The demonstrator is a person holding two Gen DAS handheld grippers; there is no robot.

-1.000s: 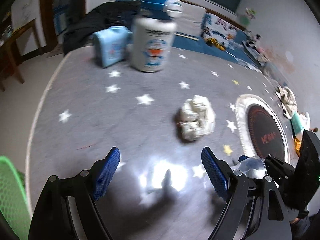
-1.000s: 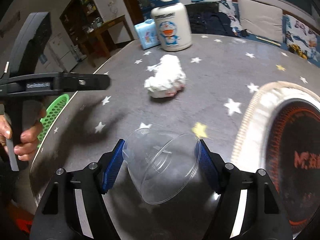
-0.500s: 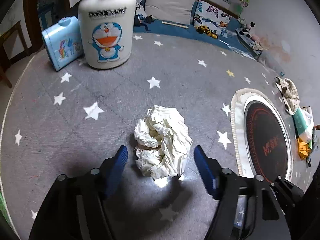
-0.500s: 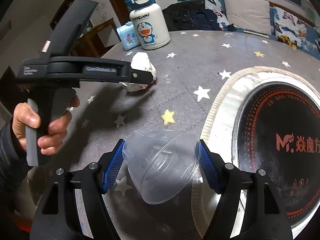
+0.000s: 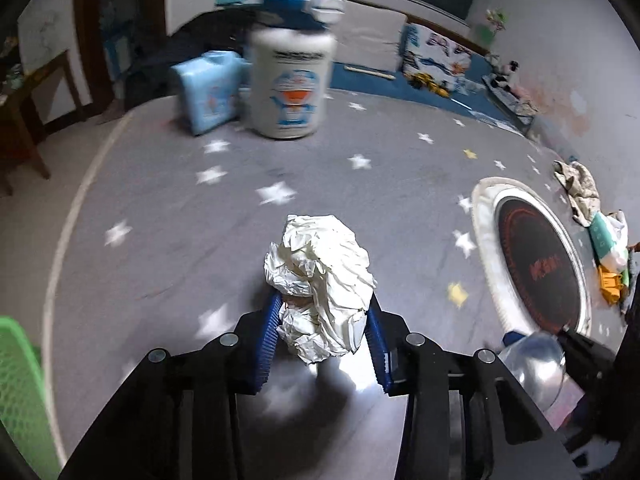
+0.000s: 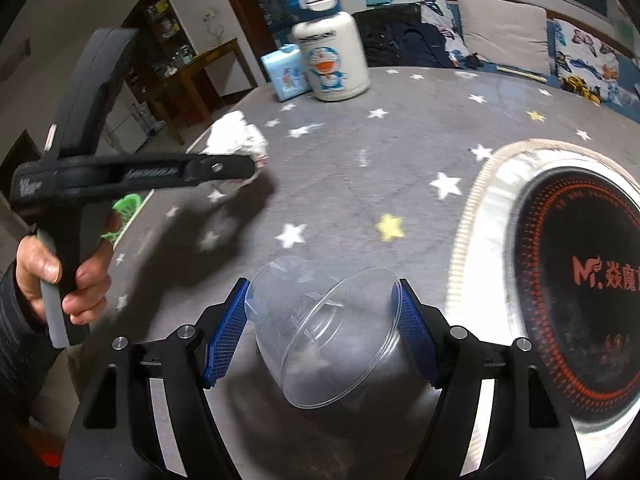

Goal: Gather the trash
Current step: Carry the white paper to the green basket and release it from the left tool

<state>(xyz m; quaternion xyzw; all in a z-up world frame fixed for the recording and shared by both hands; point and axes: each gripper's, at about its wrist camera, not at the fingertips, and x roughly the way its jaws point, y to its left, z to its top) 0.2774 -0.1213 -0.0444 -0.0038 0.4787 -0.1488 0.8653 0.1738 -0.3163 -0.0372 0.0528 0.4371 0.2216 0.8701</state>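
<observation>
White paper wad (image 5: 322,288) is pinched by the left gripper (image 5: 323,340), whose jaws have just been closing on it. Clear cup (image 6: 326,330) is held sideways by the right gripper (image 6: 322,336), near the cooktop (image 6: 576,280).

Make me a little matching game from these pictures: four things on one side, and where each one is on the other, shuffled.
Things:
1. crumpled paper ball
2. clear plastic cup
3. cartoon bottle
4. green basket

Places:
A. at the far side of the star-patterned table, beside a light blue box
B. between the left gripper's blue pads
C. off the table's near left edge
D. between the right gripper's blue pads

Pairs: 1-B, 2-D, 3-A, 4-C
</observation>
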